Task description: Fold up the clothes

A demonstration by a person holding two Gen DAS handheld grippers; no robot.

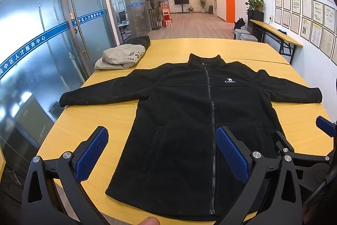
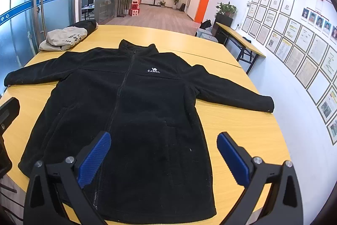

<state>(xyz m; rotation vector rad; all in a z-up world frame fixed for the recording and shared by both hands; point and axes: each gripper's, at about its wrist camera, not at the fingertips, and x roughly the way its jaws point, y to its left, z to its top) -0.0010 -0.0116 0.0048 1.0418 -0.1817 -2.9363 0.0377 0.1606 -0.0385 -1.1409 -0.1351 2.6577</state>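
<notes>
A black zip-up fleece jacket [image 1: 179,111] with a white CAMEL logo lies flat, front up, on the yellow table [image 1: 88,119], collar far, hem near, both sleeves spread out. It also shows in the right wrist view [image 2: 130,102]. My left gripper [image 1: 162,153] is open and empty, above the jacket's lower left part. My right gripper [image 2: 164,157] is open and empty, above the jacket's lower right part near the hem. The right gripper's fingers [image 1: 325,125] show at the right edge of the left wrist view.
A folded beige garment [image 1: 122,56] and a dark one behind it [image 1: 139,41] lie at the table's far left corner. A glass wall [image 1: 42,35] runs along the left. A narrow side table [image 1: 276,35] stands by the right wall.
</notes>
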